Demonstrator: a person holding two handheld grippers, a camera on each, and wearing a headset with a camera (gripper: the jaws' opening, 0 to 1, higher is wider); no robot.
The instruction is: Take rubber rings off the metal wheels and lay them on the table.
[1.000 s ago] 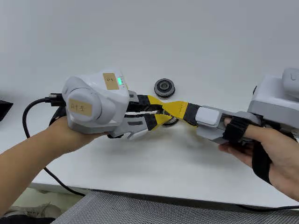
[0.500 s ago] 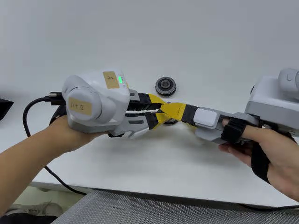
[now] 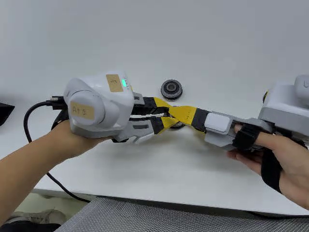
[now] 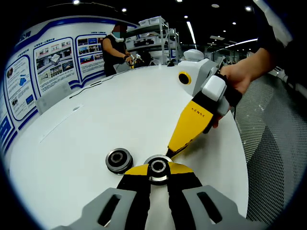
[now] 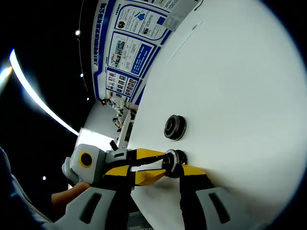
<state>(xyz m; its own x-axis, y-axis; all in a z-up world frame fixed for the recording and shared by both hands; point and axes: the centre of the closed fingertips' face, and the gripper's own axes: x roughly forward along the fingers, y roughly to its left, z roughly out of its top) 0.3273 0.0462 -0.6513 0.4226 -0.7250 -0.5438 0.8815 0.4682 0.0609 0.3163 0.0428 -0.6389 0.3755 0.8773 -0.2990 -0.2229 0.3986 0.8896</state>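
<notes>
A small metal wheel with a black rubber ring (image 4: 158,166) hangs just above the white table, held between both grippers. My left gripper (image 4: 159,171) is shut on it from the left, its yellow tips clasping the wheel's sides. My right gripper (image 5: 173,168) comes in from the right and its tips pinch the wheel's black rim (image 5: 175,162). In the head view the two sets of yellow jaws cross at the wheel (image 3: 177,125), left gripper (image 3: 168,121), right gripper (image 3: 173,115). A second ringed wheel (image 3: 171,89) lies flat on the table just behind them.
The white table (image 3: 203,53) stretches bare behind and to both sides. A black cable (image 3: 30,116) trails off the left gripper over the front edge. A dark object (image 3: 4,112) sits at the far left edge. A person stands at the table's far end (image 4: 115,45).
The right gripper has drifted slightly right and toward me. The left gripper and the held wheel have stayed almost still.
</notes>
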